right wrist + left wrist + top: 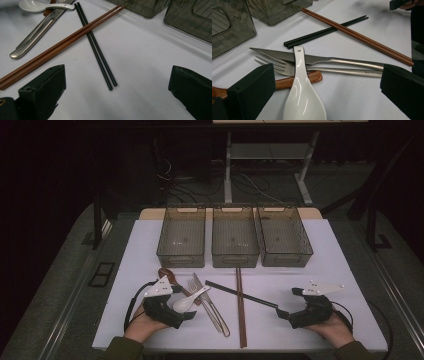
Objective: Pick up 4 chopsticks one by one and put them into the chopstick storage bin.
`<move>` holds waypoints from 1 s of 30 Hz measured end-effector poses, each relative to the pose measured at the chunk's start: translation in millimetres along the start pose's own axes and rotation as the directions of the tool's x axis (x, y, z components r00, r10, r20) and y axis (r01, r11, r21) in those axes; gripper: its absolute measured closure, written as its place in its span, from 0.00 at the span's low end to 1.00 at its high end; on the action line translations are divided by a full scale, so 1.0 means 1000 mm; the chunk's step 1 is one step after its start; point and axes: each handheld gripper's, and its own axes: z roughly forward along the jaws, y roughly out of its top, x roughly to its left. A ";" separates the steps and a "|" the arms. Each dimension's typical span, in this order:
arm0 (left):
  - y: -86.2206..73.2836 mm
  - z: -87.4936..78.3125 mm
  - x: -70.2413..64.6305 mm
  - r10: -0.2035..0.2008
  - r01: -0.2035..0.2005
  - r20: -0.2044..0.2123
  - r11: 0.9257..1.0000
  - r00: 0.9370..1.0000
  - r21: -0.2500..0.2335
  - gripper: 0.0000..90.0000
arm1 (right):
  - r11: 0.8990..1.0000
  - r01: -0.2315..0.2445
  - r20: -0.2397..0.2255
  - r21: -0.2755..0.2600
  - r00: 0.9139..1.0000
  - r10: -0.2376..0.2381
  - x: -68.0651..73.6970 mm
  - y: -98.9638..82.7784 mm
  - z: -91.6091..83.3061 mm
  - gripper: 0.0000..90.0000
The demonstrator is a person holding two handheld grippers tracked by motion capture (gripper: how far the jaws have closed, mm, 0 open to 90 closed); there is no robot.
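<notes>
white spoon (303,92) lies straight ahead between the open, empty jaws of the left gripper (176,312), handle pointing away; right gripper (290,316), also open, faces the black chopsticks (96,47).

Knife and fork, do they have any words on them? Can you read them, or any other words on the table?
Fork handle: a tiny engraved mark, too small and blurred to read.
Knife handle: no mark that I can make out.
White spoon, chopsticks, bins: no words or numbers.
</notes>
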 end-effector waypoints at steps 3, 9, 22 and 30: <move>0.000 0.000 0.000 0.002 -0.002 0.000 1.000 1.000 0.001 0.00 | 1.000 0.001 -0.002 0.009 1.000 -0.001 0.000 0.001 0.000 0.02; 0.000 0.001 0.003 -0.010 0.010 0.001 1.000 1.000 0.001 0.00 | 0.999 -0.003 -0.015 0.041 1.000 0.004 -0.001 0.004 0.001 0.02; 0.000 0.000 0.002 -0.006 0.006 0.002 1.000 1.000 -0.003 0.00 | 0.997 -0.023 0.009 0.075 1.000 0.023 0.003 0.015 0.011 0.02; 0.000 -0.001 0.002 -0.007 0.007 -0.005 1.000 1.000 -0.003 0.00 | 0.997 -0.033 0.000 0.064 0.999 0.033 0.007 0.022 0.015 0.16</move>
